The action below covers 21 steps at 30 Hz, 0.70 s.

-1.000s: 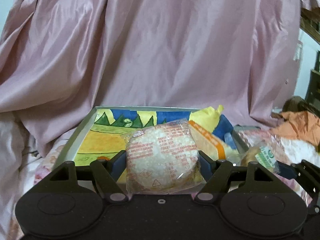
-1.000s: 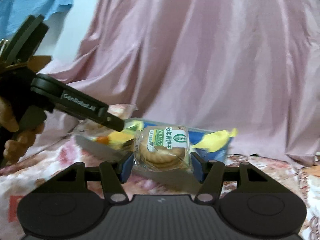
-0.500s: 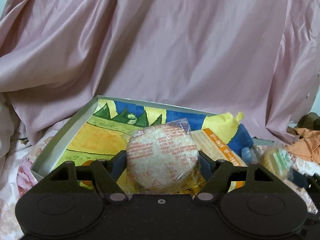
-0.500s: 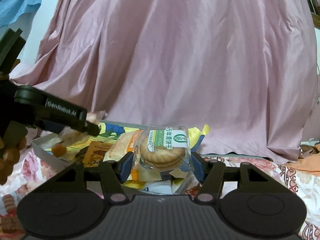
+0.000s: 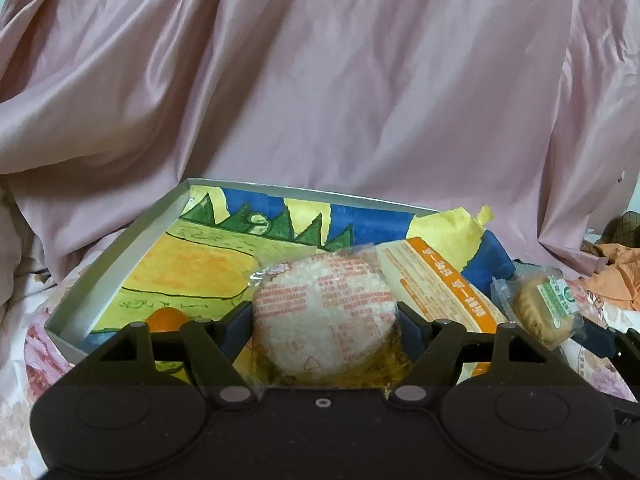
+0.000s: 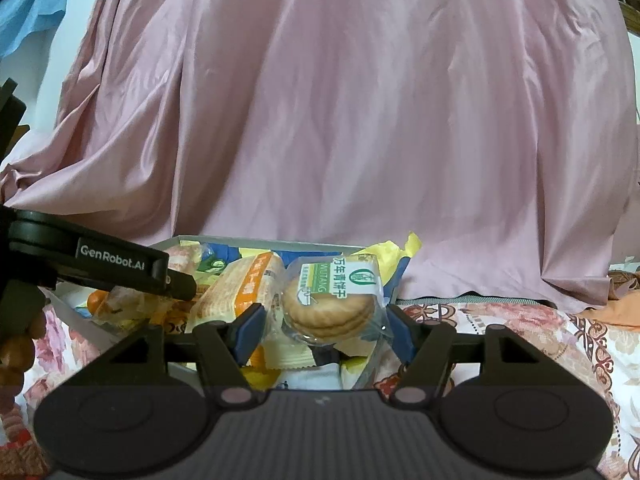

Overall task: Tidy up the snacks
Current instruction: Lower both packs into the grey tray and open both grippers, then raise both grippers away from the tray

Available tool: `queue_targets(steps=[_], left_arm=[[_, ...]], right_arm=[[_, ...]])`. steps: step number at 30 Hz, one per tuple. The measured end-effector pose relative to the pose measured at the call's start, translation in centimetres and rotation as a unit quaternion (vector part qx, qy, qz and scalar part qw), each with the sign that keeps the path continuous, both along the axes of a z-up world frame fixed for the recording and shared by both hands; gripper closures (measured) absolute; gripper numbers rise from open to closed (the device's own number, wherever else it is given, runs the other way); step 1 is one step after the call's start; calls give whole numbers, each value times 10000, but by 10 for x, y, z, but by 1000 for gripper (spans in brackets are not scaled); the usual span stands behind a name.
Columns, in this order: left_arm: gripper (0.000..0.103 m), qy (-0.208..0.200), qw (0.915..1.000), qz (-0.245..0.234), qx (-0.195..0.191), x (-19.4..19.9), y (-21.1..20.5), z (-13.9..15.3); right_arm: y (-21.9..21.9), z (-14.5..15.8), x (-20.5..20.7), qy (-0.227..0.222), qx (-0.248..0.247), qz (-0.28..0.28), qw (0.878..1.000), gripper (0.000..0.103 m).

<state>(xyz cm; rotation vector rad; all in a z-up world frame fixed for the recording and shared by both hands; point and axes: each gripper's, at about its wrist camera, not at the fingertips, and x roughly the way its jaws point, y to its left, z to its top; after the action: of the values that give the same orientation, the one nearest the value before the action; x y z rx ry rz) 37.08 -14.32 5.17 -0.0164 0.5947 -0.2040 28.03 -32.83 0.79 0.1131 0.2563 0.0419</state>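
Left tongs (image 5: 325, 320): they are shut tight on the round rice cake pack (image 5: 324, 316), 1 pad on each side. You hold it over the near part of the box (image 5: 120, 264).
Right tongs (image 6: 325, 320): the jaws are opening now. The biscuit pack (image 6: 332, 304) sits between them, and there is a gap on each side, so it looks loose.
Box: it sits on the flowery bed cover (image 6: 520, 328). It has a painted floor, and the orange pack (image 6: 236, 292) and other snacks are piled at its right end.
Risk 1: the biscuit pack may land on the pile and slide over the right rim onto the bed cover. I think you are very close to that edge.
Risk 2: the 2 tongs are near each other. If you swing 1 sideways, they may bump.
Risk 3: squeeze the rice cake pack too hard and it may crack.
Risk 4: its wrapper is slippery. If you let go too high, it may bounce out.
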Motion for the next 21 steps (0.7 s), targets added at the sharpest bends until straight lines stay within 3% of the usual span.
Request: queue_targets(steps=[11,21], left_arm=[[19,-27,10000,-13,47,-4,0,0],[1,-223,9996,171,-89,-22,14,13]], right_arm=[[-4,1,-5,-142,126,52,9998,14],[1,11,-20,-342,134,55,9993,3]])
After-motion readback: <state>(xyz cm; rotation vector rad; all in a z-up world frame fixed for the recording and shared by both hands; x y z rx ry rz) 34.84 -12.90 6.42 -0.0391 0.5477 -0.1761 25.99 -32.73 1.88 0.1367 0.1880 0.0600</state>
